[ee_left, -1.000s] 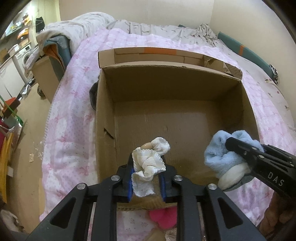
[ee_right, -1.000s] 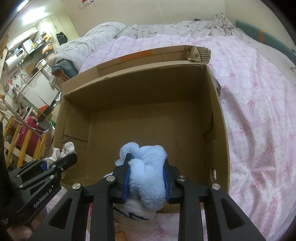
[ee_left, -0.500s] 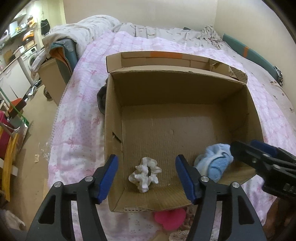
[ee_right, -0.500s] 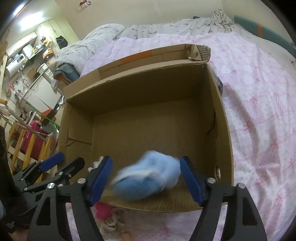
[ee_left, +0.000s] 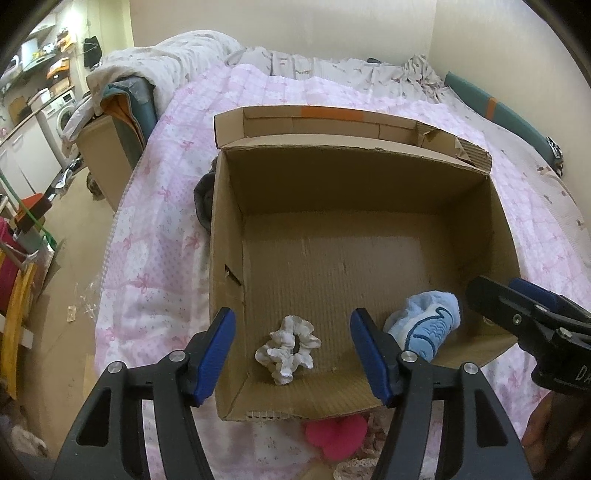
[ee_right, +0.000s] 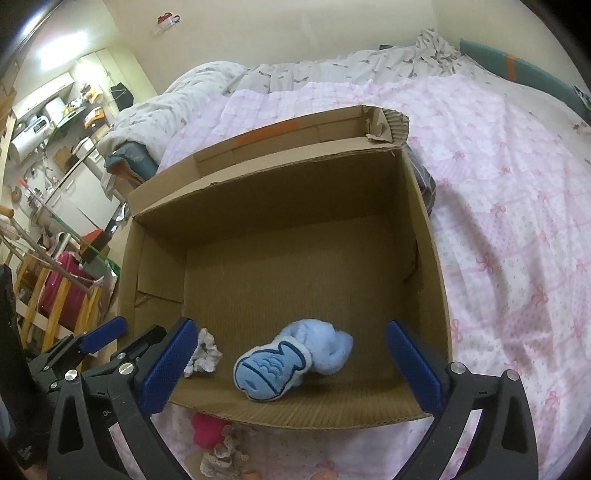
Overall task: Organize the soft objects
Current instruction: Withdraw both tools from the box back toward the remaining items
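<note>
Walls: plain cream plaster wall behind the bed.
Bed: pink bow-print quilt over a wide bed, rumpled grey-white duvet at its head.
Floor: beige floor to the left.
Kitchen: white washing machine and cluttered shelves beyond.
Light: bright ceiling glow, upper left.

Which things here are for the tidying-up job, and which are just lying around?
For the job:
white scrunchie
blue fish plush
cardboard box
pink soft thing
left claw
right claw

Just lying around:
pink quilt
washing machine
</note>
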